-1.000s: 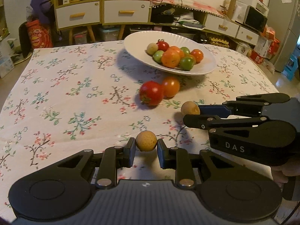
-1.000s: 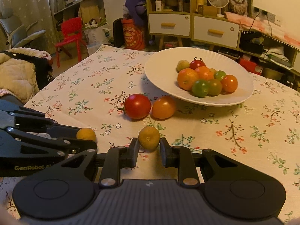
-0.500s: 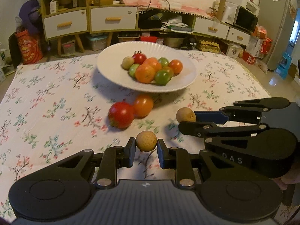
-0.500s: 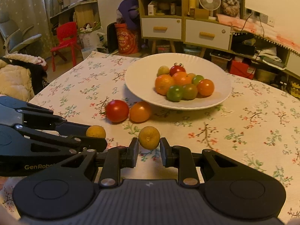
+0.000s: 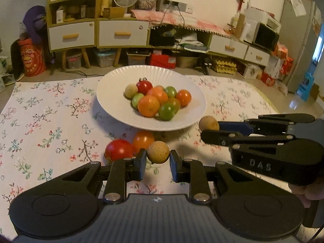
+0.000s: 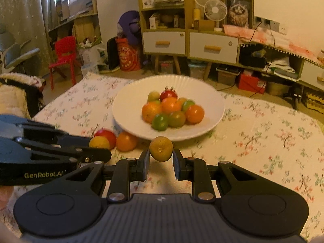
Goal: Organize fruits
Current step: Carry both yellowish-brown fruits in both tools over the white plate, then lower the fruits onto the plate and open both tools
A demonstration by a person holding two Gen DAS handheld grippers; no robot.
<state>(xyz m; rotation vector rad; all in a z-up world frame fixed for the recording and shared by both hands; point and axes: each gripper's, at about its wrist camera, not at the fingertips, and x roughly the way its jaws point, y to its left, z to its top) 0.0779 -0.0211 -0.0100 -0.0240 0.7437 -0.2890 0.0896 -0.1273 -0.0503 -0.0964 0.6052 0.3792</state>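
black grippers [image 5: 158, 165] tilted down, each clamping fruit [image 5: 158, 152]

Table [image 5: 40, 121] w/ white floral cloth, small pink/green sprigs all over. Directly on it: white ribbed plate [image 5: 113, 105], mid-table toward the far edge, its near rim casting a shadow on cloth. Two loose fruits on cloth just in front of the plate's near rim: red tomato [image 5: 118, 149] and orange tomato [image 5: 142, 138], touching side by side, red one to the left in left wrist view. Right wrist view shows same pair at lower left of plate, partly blurred. Cloth reaches table edges on both sides.
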